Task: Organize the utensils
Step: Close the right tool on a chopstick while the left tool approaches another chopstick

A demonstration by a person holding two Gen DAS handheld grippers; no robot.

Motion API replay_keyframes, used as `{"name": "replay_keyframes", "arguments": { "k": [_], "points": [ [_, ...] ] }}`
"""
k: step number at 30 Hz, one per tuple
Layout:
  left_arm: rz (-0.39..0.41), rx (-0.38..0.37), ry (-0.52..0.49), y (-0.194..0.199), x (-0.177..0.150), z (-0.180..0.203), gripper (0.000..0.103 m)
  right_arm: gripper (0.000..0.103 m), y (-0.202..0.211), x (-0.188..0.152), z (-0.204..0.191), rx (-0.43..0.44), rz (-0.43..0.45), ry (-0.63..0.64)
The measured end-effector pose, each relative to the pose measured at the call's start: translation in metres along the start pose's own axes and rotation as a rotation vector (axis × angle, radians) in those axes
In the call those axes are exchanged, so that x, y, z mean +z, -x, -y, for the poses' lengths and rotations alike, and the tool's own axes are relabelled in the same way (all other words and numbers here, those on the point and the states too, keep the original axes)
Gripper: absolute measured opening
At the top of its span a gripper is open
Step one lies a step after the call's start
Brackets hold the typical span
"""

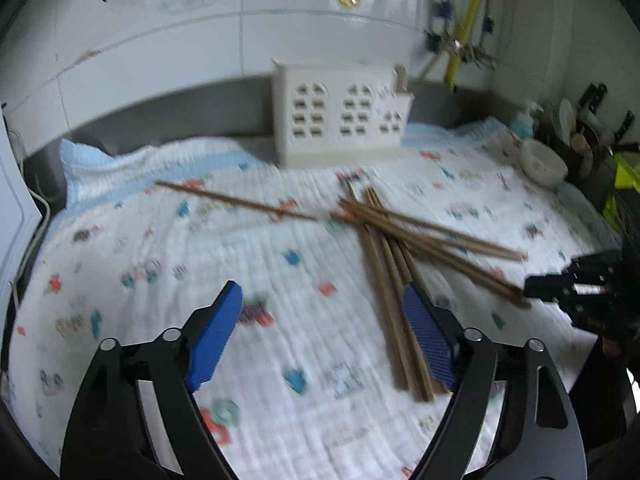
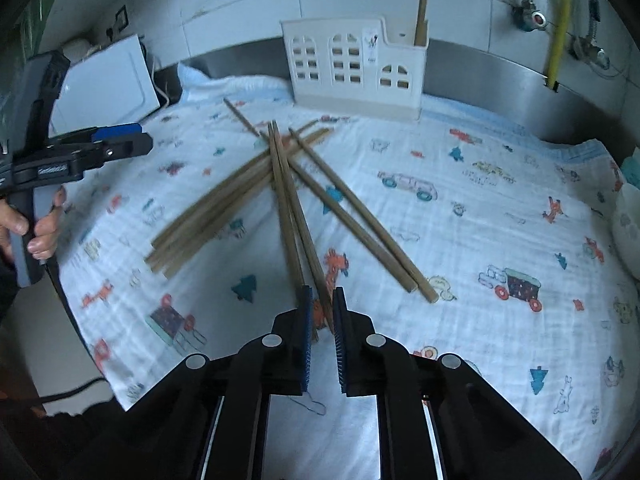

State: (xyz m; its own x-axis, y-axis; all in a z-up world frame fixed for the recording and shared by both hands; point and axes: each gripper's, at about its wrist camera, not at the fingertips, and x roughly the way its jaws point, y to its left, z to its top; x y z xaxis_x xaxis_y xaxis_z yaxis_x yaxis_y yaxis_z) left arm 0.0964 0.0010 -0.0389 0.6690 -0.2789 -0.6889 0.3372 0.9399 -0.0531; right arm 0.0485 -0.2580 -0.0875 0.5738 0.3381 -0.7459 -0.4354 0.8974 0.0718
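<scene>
Much bare cloth [image 1: 160, 248] left of chopsticks [image 1: 400, 240].

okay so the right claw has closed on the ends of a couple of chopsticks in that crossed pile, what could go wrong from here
1. The right claw pinches only the near tips of two chopsticks, so they may pivot or slip when lifted.
2. Those two lie across the crossed pile; lifting could drag or scatter the others over the cloth.
3. The open left claw sits close to other chopstick ends and might knock them.
</scene>
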Motion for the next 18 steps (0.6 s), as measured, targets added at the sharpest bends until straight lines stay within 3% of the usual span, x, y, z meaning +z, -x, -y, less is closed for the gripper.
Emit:
{"name": "replay_keyframes", "arguments": {
  "k": [10, 15, 18],
  "points": [
    [-0.115, -0.034, 0.007, -0.031, -0.024, 0.023, 0.055, 0.006, -0.002, 0.001, 0.003, -0.004, -0.005, 0.033],
    [-0.158, -0.013, 0.023, -0.043, -0.028, 0.025, 0.052, 0.006, -0.002, 0.000, 0.000, -0.010, -0.008, 0.058],
    [-0.160, 0.026, -0.019, -0.045, -0.029, 0.031, 0.050, 0.005, -0.001, 0.000, -0.001, -0.011, -0.009, 0.065]
  ]
}}
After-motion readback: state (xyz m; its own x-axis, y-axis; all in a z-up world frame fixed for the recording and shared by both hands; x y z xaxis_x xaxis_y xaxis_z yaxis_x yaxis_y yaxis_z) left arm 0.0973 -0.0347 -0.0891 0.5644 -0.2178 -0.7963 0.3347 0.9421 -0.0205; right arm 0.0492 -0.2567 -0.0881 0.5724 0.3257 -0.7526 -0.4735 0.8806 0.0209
